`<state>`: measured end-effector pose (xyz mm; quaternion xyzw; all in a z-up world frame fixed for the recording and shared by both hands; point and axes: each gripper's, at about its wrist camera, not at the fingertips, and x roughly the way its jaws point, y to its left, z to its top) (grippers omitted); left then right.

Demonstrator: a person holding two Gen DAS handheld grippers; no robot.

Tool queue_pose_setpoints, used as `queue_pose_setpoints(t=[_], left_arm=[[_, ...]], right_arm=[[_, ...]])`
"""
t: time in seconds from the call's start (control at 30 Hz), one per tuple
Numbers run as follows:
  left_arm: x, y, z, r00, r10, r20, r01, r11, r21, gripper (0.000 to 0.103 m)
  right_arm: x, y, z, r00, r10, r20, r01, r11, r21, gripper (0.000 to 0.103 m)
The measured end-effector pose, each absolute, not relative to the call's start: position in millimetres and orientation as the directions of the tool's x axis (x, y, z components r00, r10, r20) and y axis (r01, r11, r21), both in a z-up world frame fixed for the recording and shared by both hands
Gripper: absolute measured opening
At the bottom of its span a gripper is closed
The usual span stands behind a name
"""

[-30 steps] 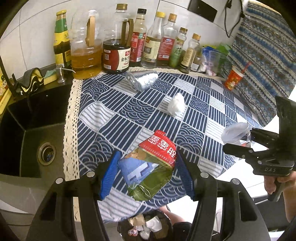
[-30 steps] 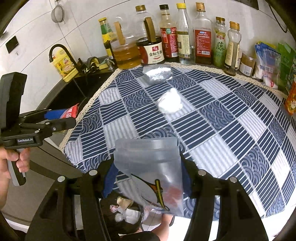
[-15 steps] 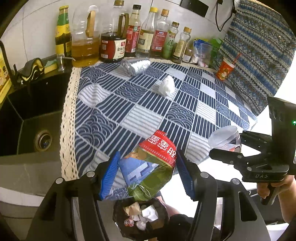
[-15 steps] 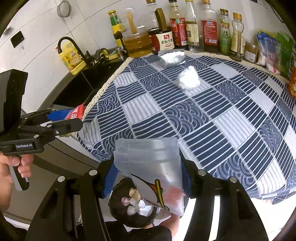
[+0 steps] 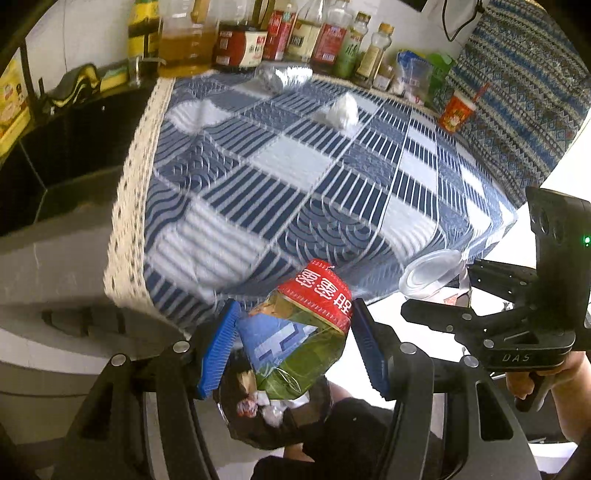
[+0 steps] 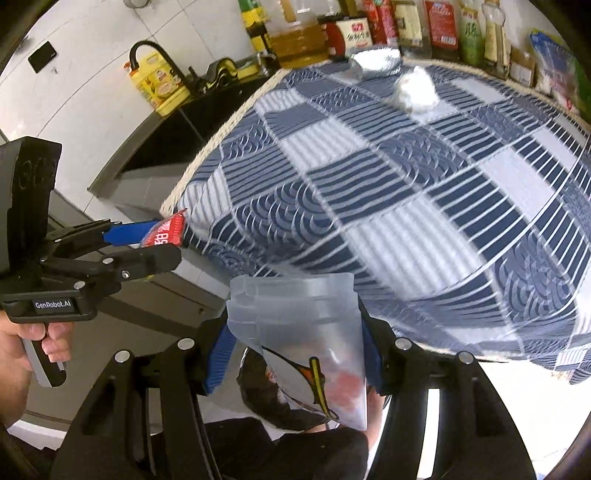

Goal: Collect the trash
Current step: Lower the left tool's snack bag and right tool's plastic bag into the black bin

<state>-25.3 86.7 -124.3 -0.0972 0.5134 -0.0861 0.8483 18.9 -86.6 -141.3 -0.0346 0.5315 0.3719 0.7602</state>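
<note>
We see the left gripper (image 5: 291,347) with its jaws part-way open and clamped on a crumpled snack wrapper (image 5: 306,332), red at the top, blue and green below; the blue pads (image 5: 218,350) press its two sides. The wrapper hangs off the near edge of the worktop, right above a black trash bag (image 5: 273,413) that already has scraps in it.

The right gripper (image 6: 291,354) has its jaws at a similar width, closed on a clear plastic pouch (image 6: 299,332) with a printed figure on its lower part; it too sits past the near edge of the checked blue tablecloth (image 6: 406,192), over the dark bag (image 6: 258,384) below.

On the cloth, far from both grippers, lie a crumpled white tissue (image 5: 341,110) and, farther back, a silver foil bag (image 5: 280,75) just in front of a row of bottles (image 5: 295,33); a sink (image 5: 55,155) lies to the left; a red paper cup (image 5: 456,114) stands at the far right.
</note>
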Motion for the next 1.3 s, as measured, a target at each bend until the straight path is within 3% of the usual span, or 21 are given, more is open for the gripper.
queue_pose_setpoints(t=[0.7, 1.3], left_arm=[[-59, 99, -225, 0.291, -0.266, -0.919, -0.088, 0.949, -0.303, 0.059], [-81, 114, -332, 0.121, -0.300, -0.946, -0.232, 0.918, -0.321, 0.059]], right_arm=[[-13, -64, -246, -0.062, 0.450, -0.891, -0.557, 0.725, 0.405, 0.058], [-18, -48, -344, -0.236, 0.409, -0.881, -0.433, 0.767, 0.473, 0.058]])
